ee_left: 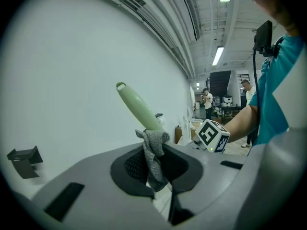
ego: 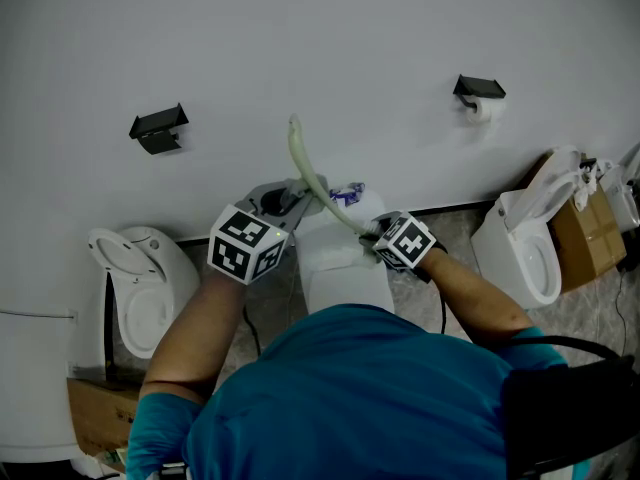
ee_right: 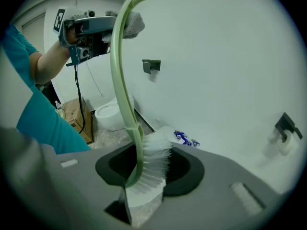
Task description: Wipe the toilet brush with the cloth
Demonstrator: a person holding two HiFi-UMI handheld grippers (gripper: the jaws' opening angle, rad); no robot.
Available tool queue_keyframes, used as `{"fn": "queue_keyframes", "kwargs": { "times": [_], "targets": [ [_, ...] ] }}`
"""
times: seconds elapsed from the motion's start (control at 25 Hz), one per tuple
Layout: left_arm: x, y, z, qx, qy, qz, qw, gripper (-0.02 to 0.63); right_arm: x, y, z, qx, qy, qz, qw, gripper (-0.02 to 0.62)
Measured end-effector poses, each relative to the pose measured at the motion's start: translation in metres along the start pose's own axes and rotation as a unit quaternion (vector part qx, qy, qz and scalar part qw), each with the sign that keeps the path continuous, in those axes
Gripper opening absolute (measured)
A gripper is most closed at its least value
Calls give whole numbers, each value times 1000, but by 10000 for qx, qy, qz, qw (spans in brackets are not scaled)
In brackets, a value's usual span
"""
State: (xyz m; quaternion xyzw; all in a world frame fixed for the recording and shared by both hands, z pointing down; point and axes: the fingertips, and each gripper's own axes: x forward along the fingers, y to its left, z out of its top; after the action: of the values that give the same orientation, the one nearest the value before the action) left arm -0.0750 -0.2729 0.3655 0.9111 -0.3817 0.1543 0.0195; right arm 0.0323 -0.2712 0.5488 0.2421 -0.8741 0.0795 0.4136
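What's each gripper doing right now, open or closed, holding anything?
Left gripper: jaws closed on the cloth.
Right gripper: jaws closed on the toilet brush, at its bristle end.

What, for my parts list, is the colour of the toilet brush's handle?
Pale green: the handle shows best in the right gripper view.

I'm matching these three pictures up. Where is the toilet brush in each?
Head view: toilet brush at centre, arcing up against the wall.
Left gripper view: it slants up-left from centre.
Right gripper view: it curves from top centre down to bristles at bottom centre.
Shared landmark: the white wall behind it.
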Motion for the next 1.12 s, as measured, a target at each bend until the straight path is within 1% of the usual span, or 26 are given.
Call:
{"fn": "queue_keyframes", "kwargs": {
  "times": [0.52,1.12],
  "targets": [
    [-4,14,7,-9,-108,86,9999,38,5,-3,-17,-86,325,-87,9994,149],
    [-8,21,14,15,-179,153,9997,38,8,-9,-36,-255,582,-158,9979,149]
  ]
}}
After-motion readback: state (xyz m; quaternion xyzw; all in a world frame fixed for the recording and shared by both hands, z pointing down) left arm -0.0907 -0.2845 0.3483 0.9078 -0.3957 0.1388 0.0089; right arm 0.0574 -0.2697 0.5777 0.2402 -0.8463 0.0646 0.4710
